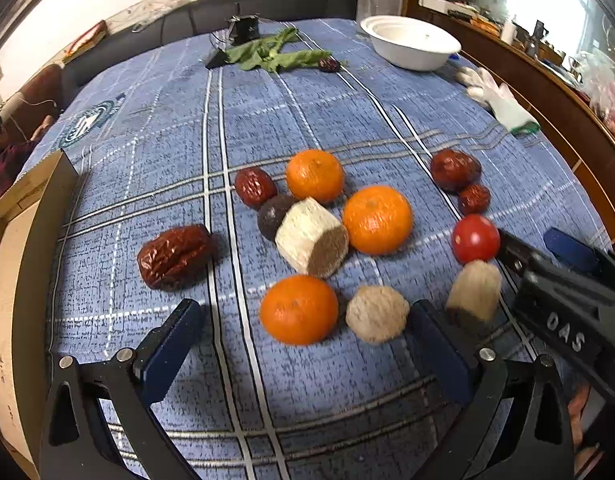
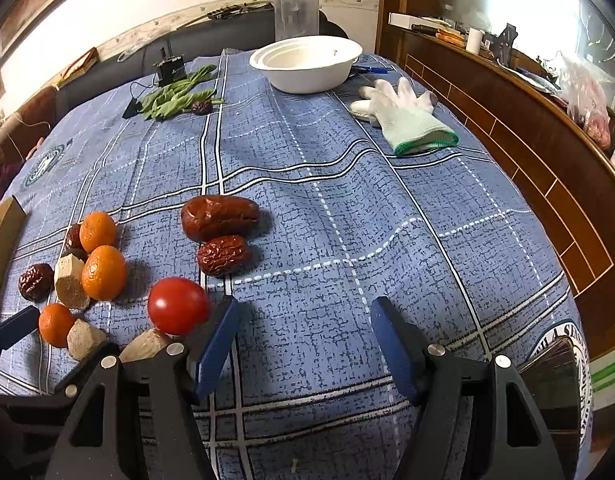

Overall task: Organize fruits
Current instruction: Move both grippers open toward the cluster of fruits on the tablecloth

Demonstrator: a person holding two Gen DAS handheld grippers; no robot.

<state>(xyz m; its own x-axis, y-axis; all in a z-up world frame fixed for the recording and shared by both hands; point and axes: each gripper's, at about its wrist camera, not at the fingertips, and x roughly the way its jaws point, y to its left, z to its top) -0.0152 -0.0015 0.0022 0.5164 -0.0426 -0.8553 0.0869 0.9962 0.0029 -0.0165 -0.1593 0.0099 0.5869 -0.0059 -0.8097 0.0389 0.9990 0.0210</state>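
Observation:
Three oranges lie on the blue plaid cloth, one of them (image 1: 298,309) just ahead of my open, empty left gripper (image 1: 303,332). Pale cut root chunks (image 1: 311,237) and dark red dates (image 1: 173,257) lie among them. A red cherry tomato (image 1: 475,239) sits at the right, next to my right gripper's fingers (image 1: 519,256). In the right wrist view my right gripper (image 2: 303,336) is open and empty above bare cloth, the tomato (image 2: 178,306) just left of its left finger. Two dates (image 2: 219,217) lie ahead of it.
A stack of white bowls (image 2: 307,62) stands at the far side of the table, with a white glove (image 2: 407,116) to its right. Green leaves (image 2: 175,100) and a small black device (image 2: 169,69) lie far left. A wooden cabinet (image 2: 527,128) borders the right edge.

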